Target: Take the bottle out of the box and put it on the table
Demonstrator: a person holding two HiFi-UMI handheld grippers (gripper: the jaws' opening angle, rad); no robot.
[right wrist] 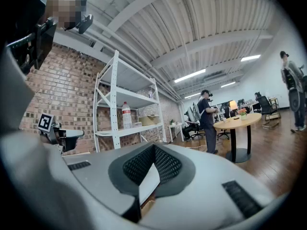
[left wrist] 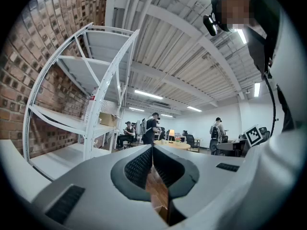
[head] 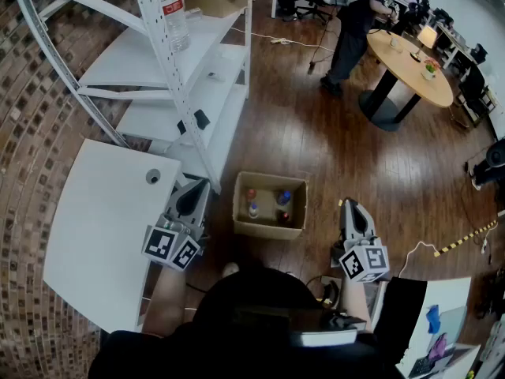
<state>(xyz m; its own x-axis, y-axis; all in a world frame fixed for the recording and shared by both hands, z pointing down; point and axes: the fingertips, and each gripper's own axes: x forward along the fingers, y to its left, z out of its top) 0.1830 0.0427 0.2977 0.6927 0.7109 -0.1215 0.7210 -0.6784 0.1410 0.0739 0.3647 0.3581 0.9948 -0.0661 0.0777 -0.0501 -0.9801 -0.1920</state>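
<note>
1. While the white counter (head: 95, 235) stands at far left, the left tongs (head: 199, 188) hover near its right edge, jaws pressed together on nothing.
2. Centre stage on the wooden floor (head: 331, 148): the open cardboard box (head: 268, 229), with the bottles (head: 283, 199) upright inside it.
3. Over on the right, the right tongs (head: 348, 205) hang beside the box, jaws closed too, nothing between them.

An open brown cardboard box (head: 265, 230) sat on the wooden floor. Several small bottles (head: 284, 198) stood upright inside it, close together, their red and blue caps facing up. The white worktop (head: 95, 235) lay left of the box, apart from it
</note>
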